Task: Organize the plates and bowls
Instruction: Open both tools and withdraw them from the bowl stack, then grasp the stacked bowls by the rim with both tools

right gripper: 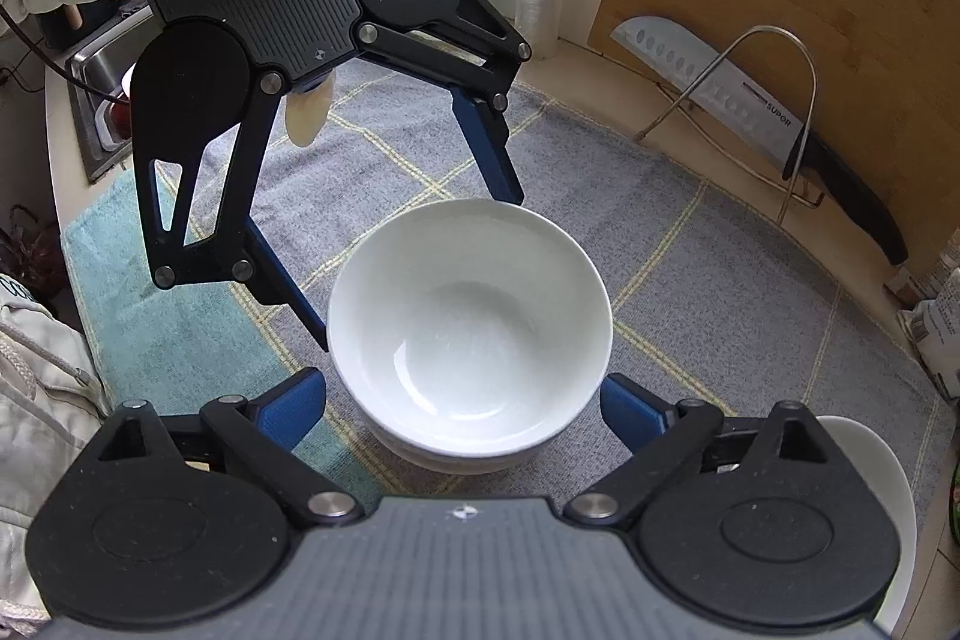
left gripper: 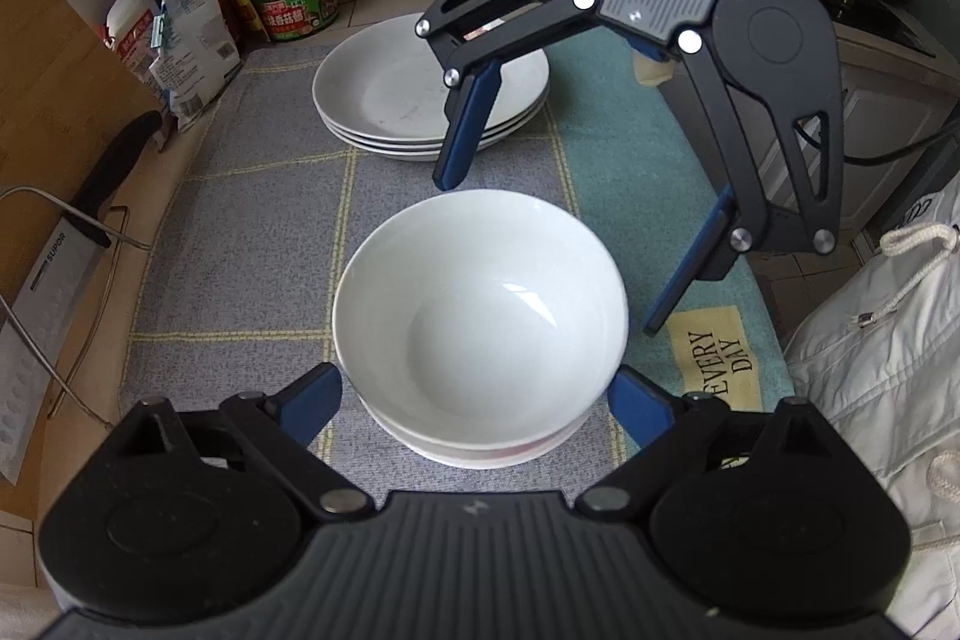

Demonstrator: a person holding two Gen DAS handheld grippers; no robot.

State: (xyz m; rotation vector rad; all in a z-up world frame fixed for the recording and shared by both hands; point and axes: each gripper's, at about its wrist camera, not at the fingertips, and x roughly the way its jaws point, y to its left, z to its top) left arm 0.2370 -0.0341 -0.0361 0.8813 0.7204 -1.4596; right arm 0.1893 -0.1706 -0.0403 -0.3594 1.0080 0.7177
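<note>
Left wrist view: stacked white bowls (left gripper: 480, 316) at centre of checked cloth (left gripper: 252, 244) on desk; plate stack (left gripper: 384, 100) beyond bowls. Left gripper (left gripper: 474, 403) fingers wide apart, flanking bowls, gripping nothing.

Right wrist view: right gripper (right gripper: 462, 409) fingers spread wide beside bowls (right gripper: 471, 322), empty. Knife (right gripper: 780, 124) on rack beyond bowls.

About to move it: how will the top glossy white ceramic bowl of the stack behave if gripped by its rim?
The glossy white ceramic bowl shows a sharp highlight, so its glaze is probably slippery against the pads. It looks rigid and breakable, so avoid knocks. It sits nested in a lower bowl, which might shift or lift with it.
</note>
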